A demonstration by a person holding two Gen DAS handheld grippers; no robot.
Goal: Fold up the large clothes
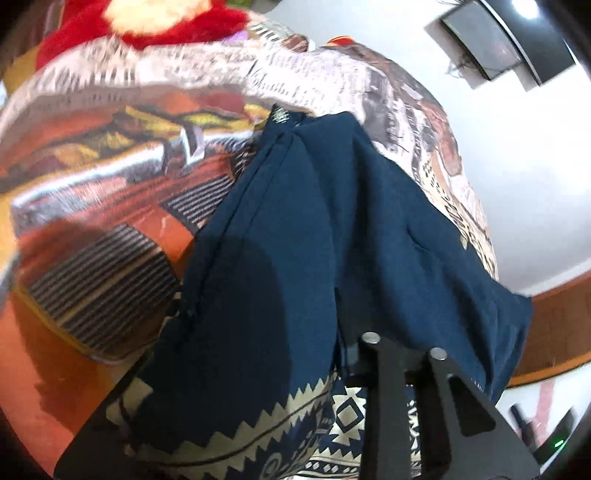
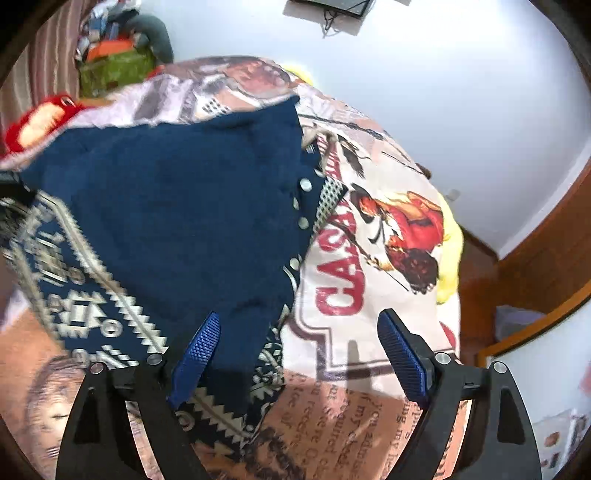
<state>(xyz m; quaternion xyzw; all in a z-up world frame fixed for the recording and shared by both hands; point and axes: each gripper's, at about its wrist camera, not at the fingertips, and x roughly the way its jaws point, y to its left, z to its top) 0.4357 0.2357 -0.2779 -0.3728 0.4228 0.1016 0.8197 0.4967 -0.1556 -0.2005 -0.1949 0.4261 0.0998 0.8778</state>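
A navy garment [image 1: 314, 240] with a cream zigzag border lies on a printed bed cover [image 1: 110, 166]. In the left wrist view the cloth rises in a tent to my left gripper [image 1: 404, 345]. Its black fingers stand close together with a bunch of cloth pinched between them, and the cloth hides the tips. In the right wrist view the navy garment [image 2: 166, 206] shows a row of snap buttons along its right edge. My right gripper [image 2: 299, 316] hangs wide open above its near corner. One blue pad [image 2: 201, 347] is over the cloth, the other over the bed cover [image 2: 369, 240], and nothing is held.
A red plush toy [image 1: 147, 22] lies at the far end of the bed. A yellow item [image 2: 450, 251] sits at the bed's right edge. Beyond it are a wooden floor [image 2: 476, 295], a white wall and a dark screen [image 1: 498, 37]. A green pile [image 2: 110, 70] stands far left.
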